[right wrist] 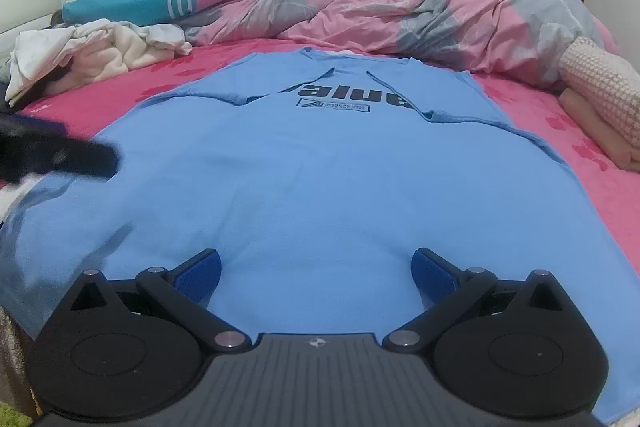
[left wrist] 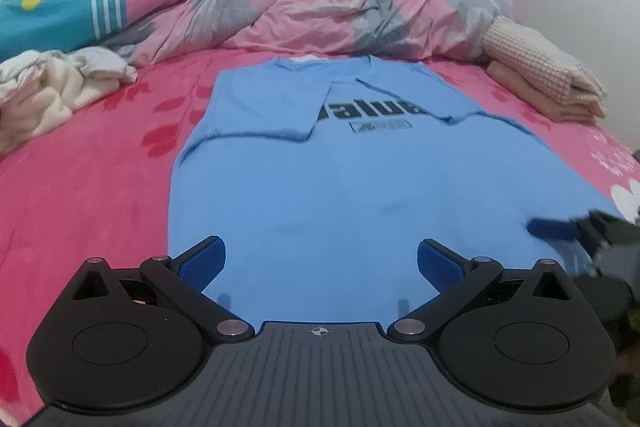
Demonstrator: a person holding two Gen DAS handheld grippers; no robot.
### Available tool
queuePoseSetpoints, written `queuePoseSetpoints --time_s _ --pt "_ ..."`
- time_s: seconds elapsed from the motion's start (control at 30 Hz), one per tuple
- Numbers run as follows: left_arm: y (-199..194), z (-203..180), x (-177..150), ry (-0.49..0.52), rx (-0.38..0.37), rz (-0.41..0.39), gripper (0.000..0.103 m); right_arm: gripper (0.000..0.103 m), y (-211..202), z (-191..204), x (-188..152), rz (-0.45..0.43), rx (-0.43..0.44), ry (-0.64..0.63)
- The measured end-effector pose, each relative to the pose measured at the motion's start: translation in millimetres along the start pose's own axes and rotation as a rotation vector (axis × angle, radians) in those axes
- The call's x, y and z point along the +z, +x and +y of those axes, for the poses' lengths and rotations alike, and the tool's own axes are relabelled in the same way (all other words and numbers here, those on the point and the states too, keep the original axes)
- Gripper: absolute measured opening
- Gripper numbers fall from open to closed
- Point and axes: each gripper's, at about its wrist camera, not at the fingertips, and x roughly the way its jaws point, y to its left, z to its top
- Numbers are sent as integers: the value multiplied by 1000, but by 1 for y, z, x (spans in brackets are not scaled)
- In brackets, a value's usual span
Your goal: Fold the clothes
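looking along both grippers, i see the blue t-shirt [left wrist: 320, 187] flat on the pink bed [left wrist: 88, 187], sleeves folded in, its long axis running straight away from me, collar far, hem nearest. my left gripper [left wrist: 320, 263] sits over the hem's left part, jaws spread wide, holding nothing; my right gripper [right wrist: 316, 267] over the right part, likewise apart and empty. i judge each is equally near its own hem corner.

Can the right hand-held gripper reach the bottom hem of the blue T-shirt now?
Probably yes: the right hand-held gripper is open just above the blue T-shirt near its hem, with nothing between them.
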Motion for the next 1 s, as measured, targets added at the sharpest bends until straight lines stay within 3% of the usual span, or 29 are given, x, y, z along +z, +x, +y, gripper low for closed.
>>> queuePoseSetpoints --time_s 0.17,0.37,0.73,1.0 --pt "32 1 15 -15 19 -8 101 103 0 0 -1 -4 0 -1" --pt "53 -5 8 51 56 28 87 103 0 0 -1 -9 1 -1" --pt "25 0 -23 47 3 37 86 103 -1 0 -3 -19 1 -4" --pt "-8 11 -47 36 -30 62 94 103 -1 1 -4 -26 0 -5"
